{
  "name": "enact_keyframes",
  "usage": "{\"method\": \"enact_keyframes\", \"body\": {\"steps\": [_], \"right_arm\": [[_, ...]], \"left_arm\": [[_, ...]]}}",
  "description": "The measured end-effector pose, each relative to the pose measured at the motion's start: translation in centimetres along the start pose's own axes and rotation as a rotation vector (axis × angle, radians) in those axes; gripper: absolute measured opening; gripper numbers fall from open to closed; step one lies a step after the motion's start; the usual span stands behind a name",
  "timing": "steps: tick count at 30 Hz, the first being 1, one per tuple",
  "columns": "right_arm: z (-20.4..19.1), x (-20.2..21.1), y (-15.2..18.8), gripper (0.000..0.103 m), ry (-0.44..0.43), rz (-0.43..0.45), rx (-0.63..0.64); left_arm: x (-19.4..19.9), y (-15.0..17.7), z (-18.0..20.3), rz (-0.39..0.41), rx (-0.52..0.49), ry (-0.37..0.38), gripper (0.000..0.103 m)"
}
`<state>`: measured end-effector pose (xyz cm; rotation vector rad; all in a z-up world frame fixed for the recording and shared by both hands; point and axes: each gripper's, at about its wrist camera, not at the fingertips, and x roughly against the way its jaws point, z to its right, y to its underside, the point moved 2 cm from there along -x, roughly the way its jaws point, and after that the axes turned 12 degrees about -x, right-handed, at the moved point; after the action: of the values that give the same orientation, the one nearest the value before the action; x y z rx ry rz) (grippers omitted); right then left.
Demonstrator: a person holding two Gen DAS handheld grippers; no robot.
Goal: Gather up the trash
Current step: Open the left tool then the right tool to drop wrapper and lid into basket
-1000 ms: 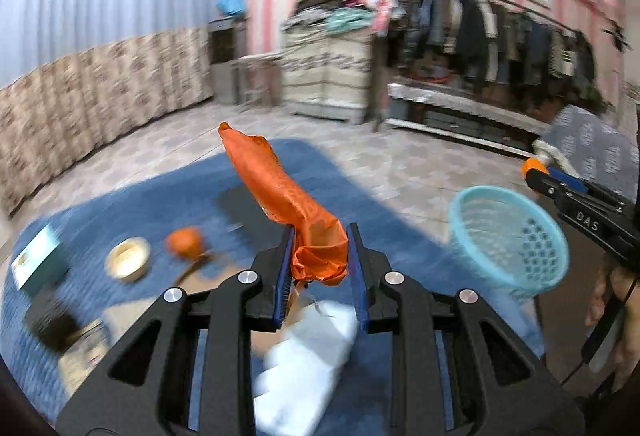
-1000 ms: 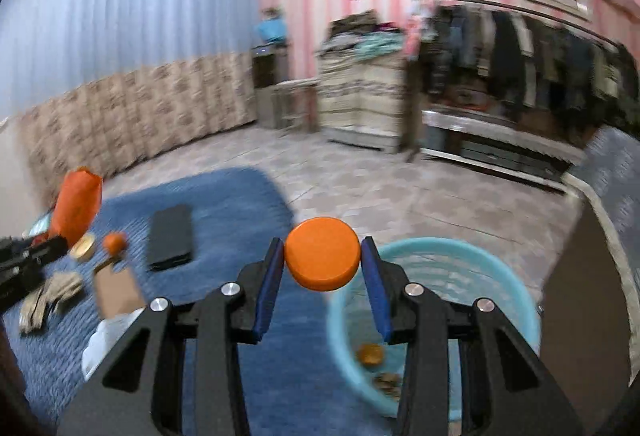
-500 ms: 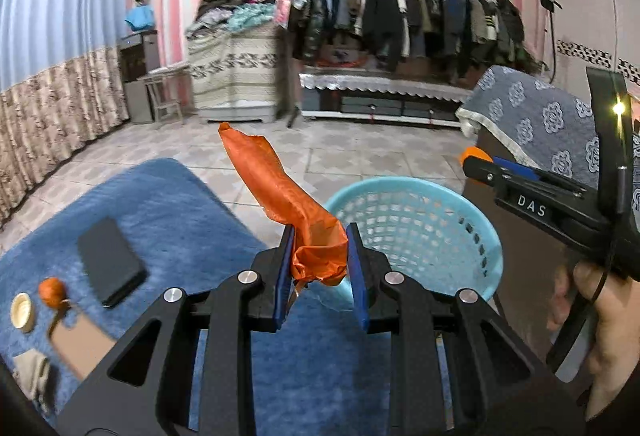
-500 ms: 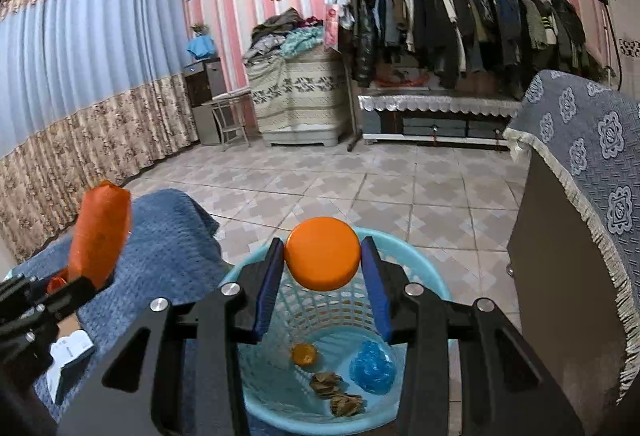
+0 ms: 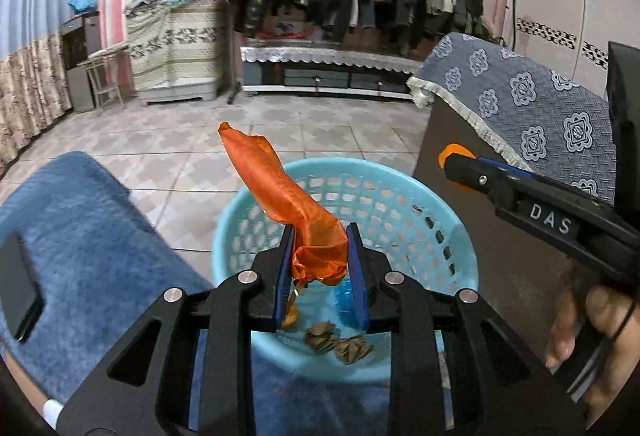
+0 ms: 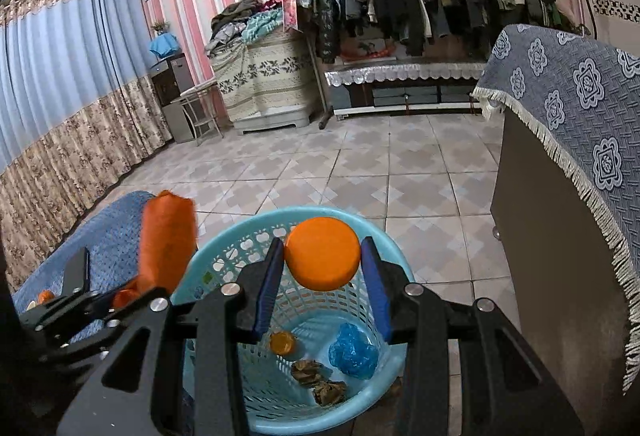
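Spreading across the left of both views, a blue rug [image 5: 92,248] lies on the tiled floor [image 6: 360,172], with a dark flat object [image 5: 18,284] lying on it at 9 o'clock in the left wrist view. At the rug's edge stands a light blue basket [image 6: 304,376], beside a cabinet draped in a grey patterned cloth [image 6: 580,96] at 3 o'clock. The left tool [image 5: 318,264] hangs over the basket's near rim, its blue pads pinching the lower end of a crumpled orange wrapper [image 5: 280,196] whose free end sticks up toward 11 o'clock. The right tool [image 6: 322,276] sits above the basket's opening, its pads pressed on either side of a round orange lid [image 6: 322,254]. A hand [image 5: 600,328] grips that tool's handle at 4 o'clock in the left wrist view. On the basket's floor lie a crumpled blue bag [image 6: 354,352], two brown scraps [image 6: 320,382] and a small orange piece [image 6: 283,342].
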<state>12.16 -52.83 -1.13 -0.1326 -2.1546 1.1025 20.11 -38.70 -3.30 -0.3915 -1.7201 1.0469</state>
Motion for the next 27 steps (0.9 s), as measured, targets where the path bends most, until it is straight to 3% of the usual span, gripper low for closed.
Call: {"method": "enact_keyframes", "body": {"steps": [3,6,8,14,21,25,26,27], "right_arm": [[0.1,0.0,0.1,0.040,0.011,-0.007,-0.012],[0.4,-0.2,0.2,0.040,0.018,-0.017,-0.014],[0.5,-0.4,0.2,0.040,0.021,-0.025,-0.013],[-1.2,-1.1,0.6,0.040,0.012,-0.043,0.031],[-3.8,-3.5,2.2,0.040,0.007,-0.092,0.090],[-4.6,-4.3,2.9,0.040,0.010,-0.114,0.112],[-4.7,-4.4,2.9,0.041,0.012,-0.117,0.115],[-4.7,-4.4,3.0,0.051,0.013,-0.119,0.117]], "left_arm": [[-1.5,-0.1,0.4,-0.015,-0.011,0.007,0.029],[-2.1,0.0,-0.3,-0.027,-0.005,-0.026,0.052],[-1.6,0.2,-1.2,-0.023,0.013,-0.042,0.057],[1.5,0.3,-4.6,0.017,0.052,-0.233,0.083],[4.7,0.3,-7.8,0.047,0.128,-0.398,0.096],[5.7,0.5,-8.6,0.052,0.160,-0.412,0.096],[5.9,0.6,-8.7,0.053,0.167,-0.419,0.097],[6.1,0.6,-8.8,0.053,0.174,-0.423,0.097]]}}
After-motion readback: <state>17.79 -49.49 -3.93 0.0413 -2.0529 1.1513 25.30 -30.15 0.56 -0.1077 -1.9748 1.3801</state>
